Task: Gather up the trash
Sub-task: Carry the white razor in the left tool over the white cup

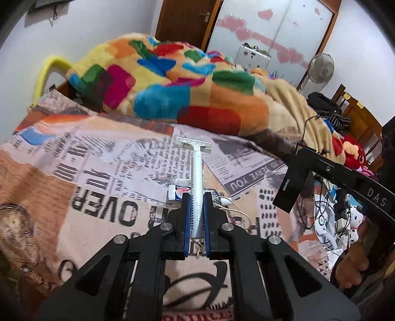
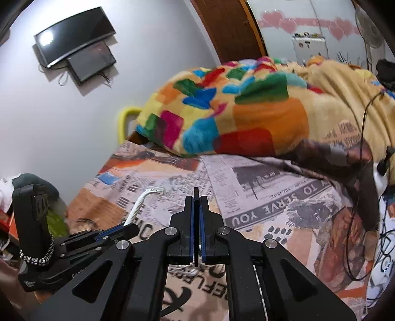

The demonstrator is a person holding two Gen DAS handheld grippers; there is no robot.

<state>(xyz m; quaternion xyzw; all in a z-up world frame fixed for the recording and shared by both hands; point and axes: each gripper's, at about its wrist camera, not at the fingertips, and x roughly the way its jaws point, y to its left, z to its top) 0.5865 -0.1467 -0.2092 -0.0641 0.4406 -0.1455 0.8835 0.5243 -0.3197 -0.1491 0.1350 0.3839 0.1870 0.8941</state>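
My left gripper (image 1: 196, 197) is shut on a white disposable razor (image 1: 196, 172), held by its handle with the head pointing away, above the newspaper-print bedsheet (image 1: 98, 172). The razor also shows in the right wrist view (image 2: 143, 200), sticking out of the left gripper (image 2: 118, 228) at lower left. My right gripper (image 2: 196, 200) is shut on a thin flat black piece (image 2: 196, 192) that stands edge-on between the pads. In the left wrist view the right gripper (image 1: 293, 177) holds a black card marked "TRAINER". A small blue and white box (image 1: 179, 191) lies on the sheet below the razor.
A colourful patchwork blanket (image 1: 172, 81) is heaped across the back of the bed. White cables (image 1: 227, 202) lie near the box. Cables, toys and clothes (image 1: 340, 210) clutter the right side. A fan (image 1: 321, 66) and a wooden door (image 1: 185, 22) stand behind. Two screens (image 2: 76, 42) hang on the wall.
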